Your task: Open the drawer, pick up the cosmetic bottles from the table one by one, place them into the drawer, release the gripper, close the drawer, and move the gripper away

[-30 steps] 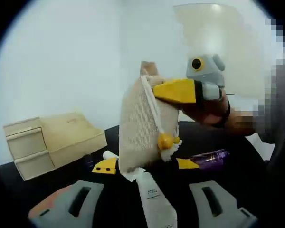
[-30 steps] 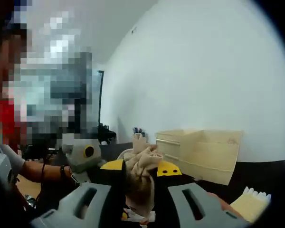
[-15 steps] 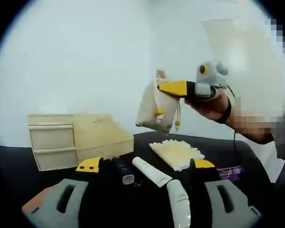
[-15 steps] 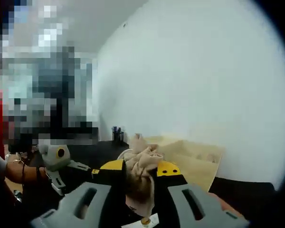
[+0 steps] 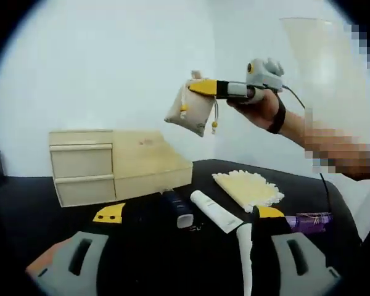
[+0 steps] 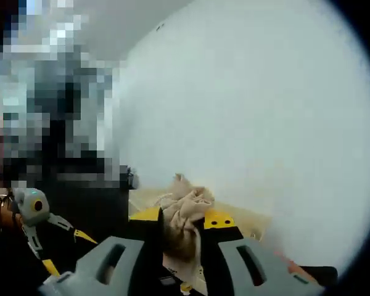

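A plain white wall (image 5: 98, 68) fills the background, evenly lit — no window in sight. Below it runs a black table (image 5: 24, 203). In the right gripper view the same pale wall (image 6: 253, 105) curves overhead — darker, blurred shapes sit at far left.

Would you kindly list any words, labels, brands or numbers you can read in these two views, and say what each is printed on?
No text can be read as it stands.
White cosmetic tube on the black table: small dark print, too blurred to read.
Pale wooden drawer box: a faint mark on its sloped top, unreadable.
Dark cosmetic bottle, purple tube and beige drawstring pouch: no lettering can be made out.
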